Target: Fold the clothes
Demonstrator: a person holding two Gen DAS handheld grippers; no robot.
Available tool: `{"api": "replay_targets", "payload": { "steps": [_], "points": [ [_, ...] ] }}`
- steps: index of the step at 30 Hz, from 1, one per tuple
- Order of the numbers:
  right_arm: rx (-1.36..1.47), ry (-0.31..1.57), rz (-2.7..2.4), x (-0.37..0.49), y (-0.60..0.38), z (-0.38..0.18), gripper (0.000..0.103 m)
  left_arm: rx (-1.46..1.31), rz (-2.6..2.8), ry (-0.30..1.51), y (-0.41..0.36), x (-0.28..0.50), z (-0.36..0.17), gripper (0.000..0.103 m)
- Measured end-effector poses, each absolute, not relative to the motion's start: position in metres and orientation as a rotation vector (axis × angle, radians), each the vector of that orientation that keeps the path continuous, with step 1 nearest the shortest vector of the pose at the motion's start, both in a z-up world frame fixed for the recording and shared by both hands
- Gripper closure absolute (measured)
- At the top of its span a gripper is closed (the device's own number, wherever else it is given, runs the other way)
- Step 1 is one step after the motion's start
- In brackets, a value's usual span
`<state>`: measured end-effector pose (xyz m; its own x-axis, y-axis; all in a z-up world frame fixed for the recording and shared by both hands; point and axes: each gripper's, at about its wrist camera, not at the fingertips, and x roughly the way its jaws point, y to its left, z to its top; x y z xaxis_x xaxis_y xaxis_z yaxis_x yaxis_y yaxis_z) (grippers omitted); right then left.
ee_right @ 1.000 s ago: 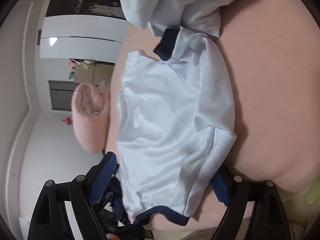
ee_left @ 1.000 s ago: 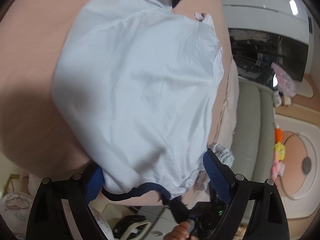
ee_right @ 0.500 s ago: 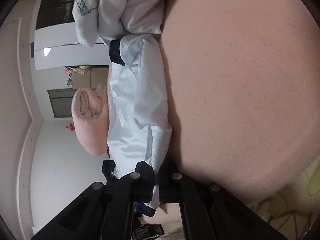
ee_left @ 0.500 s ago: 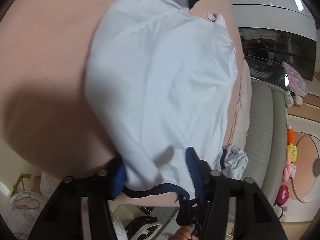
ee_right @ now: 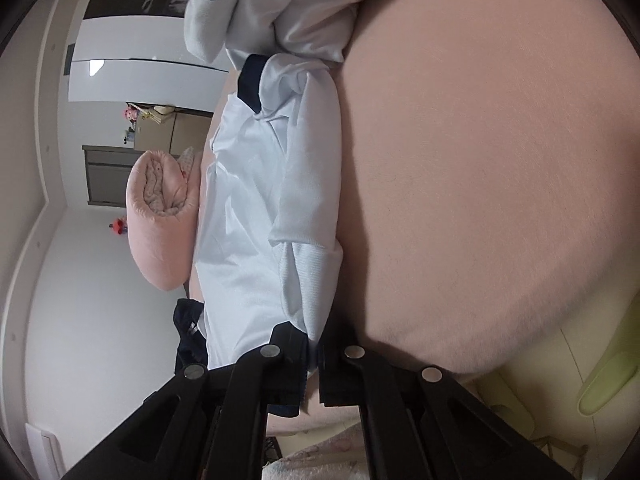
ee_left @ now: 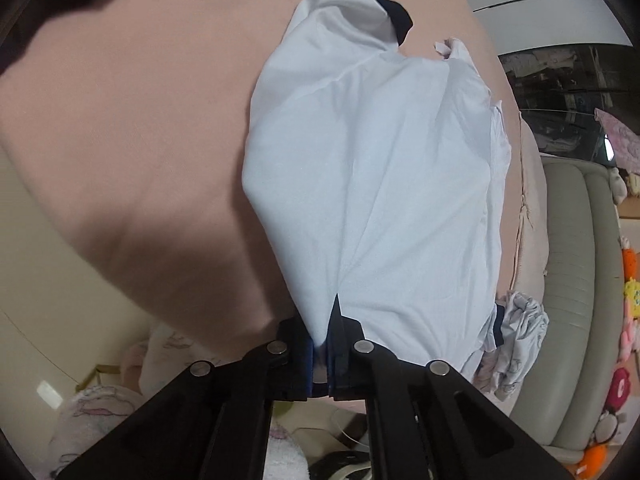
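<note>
A pale blue shirt (ee_left: 372,184) with dark navy trim lies on the pink bed (ee_left: 132,128). My left gripper (ee_left: 320,344) is shut on the shirt's near hem, and the cloth rises in a ridge from the jaws. In the right wrist view the same shirt (ee_right: 256,208) stretches away from me, its navy cuff (ee_right: 250,82) at the far end. My right gripper (ee_right: 314,354) is shut on the other near corner of the hem, where the ribbed edge bunches.
A pile of other pale clothes (ee_right: 256,4) sits at the far end of the bed. A rolled pink quilt (ee_right: 160,204) lies left of the shirt. A grey-green sofa (ee_left: 576,280) and soft toys (ee_left: 630,320) stand beyond the bed's right edge.
Both grippers went from open around the hem to shut on it. The shirt's near edge has been gathered and pulled narrower, with the near side lifted.
</note>
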<state>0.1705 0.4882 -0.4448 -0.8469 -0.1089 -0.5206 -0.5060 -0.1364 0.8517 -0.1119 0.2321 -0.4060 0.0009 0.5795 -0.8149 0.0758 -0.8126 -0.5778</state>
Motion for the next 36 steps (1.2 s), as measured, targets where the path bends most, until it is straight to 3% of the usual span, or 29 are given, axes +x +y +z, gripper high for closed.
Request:
{"api": "replay_targets", "payload": {
  "steps": [5, 8, 10, 11, 12, 14, 16, 17, 23, 28, 36],
  "points": [
    [-0.685, 1.917, 2.063, 0.171, 0.493, -0.447, 0.103, -1.922, 1.810, -0.699, 0.225, -0.112, -0.411, 0.097],
    [-0.675, 1.951, 2.060, 0.172, 0.495, -0.448, 0.099, -1.882, 1.735, -0.822, 0.213, -0.117, -0.407, 0.095],
    [-0.681, 1.977, 2.038, 0.174, 0.495, -0.447, 0.095, -1.785, 1.737, -0.934, 0.202, -0.124, -0.395, 0.086],
    [-0.683, 1.971, 2.039, 0.176, 0.495, -0.445, 0.088, -1.724, 1.763, -0.981, 0.194, -0.127, -0.387, 0.068],
    [-0.679, 1.947, 2.054, 0.178, 0.496, -0.439, 0.083, -1.655, 1.816, -1.014, 0.184, -0.128, -0.378, 0.034],
    [-0.674, 1.904, 2.084, 0.183, 0.497, -0.429, 0.053, -1.544, 1.937, -1.067, 0.165, -0.128, -0.363, 0.005],
    [-0.716, 1.786, 2.109, 0.182, 0.500, -0.413, 0.034, -1.502, 2.009, -1.120, 0.150, -0.130, -0.359, 0.005],
    [-0.737, 1.727, 2.120, 0.181, 0.501, -0.405, 0.028, -1.508, 2.019, -1.155, 0.144, -0.132, -0.361, 0.005],
    [-0.851, 1.383, 2.185, 0.174, 0.502, -0.362, 0.028, -1.614, 1.919, -1.313, 0.150, -0.145, -0.389, 0.005],
    [-0.885, 1.154, 2.267, 0.156, 0.484, -0.332, 0.028, -1.636, 2.087, -1.035, 0.178, -0.172, -0.367, 0.005],
    [-0.983, 0.818, 2.384, 0.110, 0.442, -0.310, 0.028, -1.628, 2.145, -0.780, 0.200, -0.209, -0.372, 0.005]
  ]
}}
